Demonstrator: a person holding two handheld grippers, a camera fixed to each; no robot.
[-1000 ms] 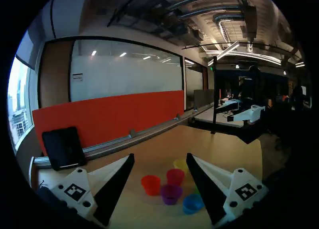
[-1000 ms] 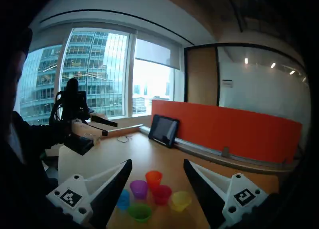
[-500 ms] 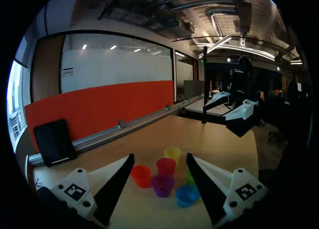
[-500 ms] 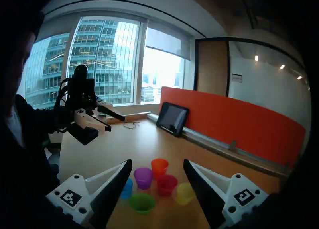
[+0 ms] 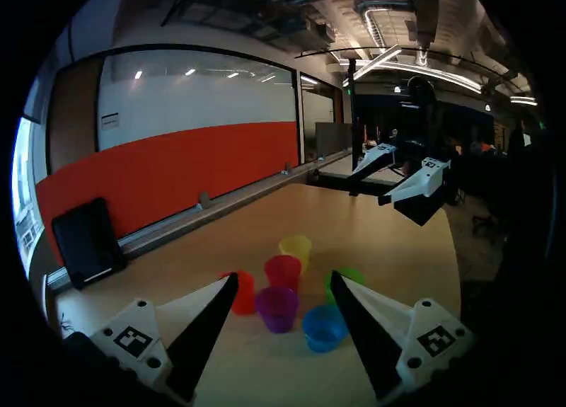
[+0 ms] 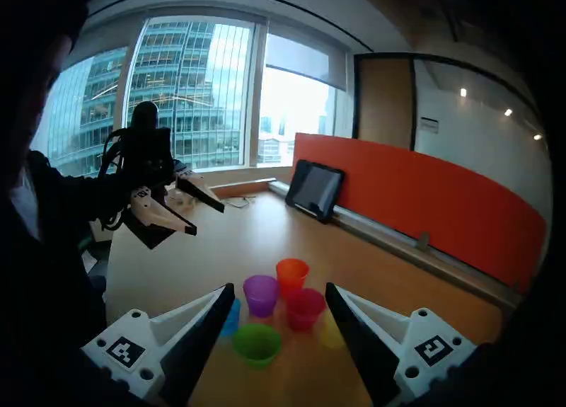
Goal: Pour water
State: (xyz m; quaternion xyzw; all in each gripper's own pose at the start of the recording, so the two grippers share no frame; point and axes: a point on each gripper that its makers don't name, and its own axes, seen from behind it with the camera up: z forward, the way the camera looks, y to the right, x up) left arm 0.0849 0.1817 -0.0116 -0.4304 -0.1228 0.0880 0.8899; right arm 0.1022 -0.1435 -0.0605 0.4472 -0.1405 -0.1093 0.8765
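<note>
Several small coloured cups stand clustered on the wooden table (image 5: pixel 382 244). In the left gripper view the yellow cup (image 5: pixel 295 245), red cup (image 5: pixel 283 269), orange cup (image 5: pixel 244 291), purple cup (image 5: pixel 276 308), blue cup (image 5: pixel 323 328) and green cup (image 5: pixel 344 276) sit just ahead of my left gripper (image 5: pixel 283 275), which is open and empty. My right gripper (image 5: pixel 365 197) hangs open above the table's far side. In the right gripper view my right gripper (image 6: pixel 279 287) is open over the orange cup (image 6: pixel 291 271), purple cup (image 6: pixel 260 294), red cup (image 6: pixel 305 308) and green cup (image 6: pixel 256 342). My left gripper (image 6: pixel 209 221) is held up at the left.
A black tablet (image 5: pixel 83 241) leans on the orange partition (image 5: pixel 177 166) along the table's back; it is the same tablet (image 6: pixel 315 190) in the right gripper view. Large windows (image 6: pixel 191 102) lie behind the person's sleeve (image 6: pixel 64 202). Bare tabletop (image 6: pixel 233 241) surrounds the cups.
Both grippers have swung so the cups sit farther ahead in each view. Each gripper has come more fully into the other's view. Both stay open and empty.
</note>
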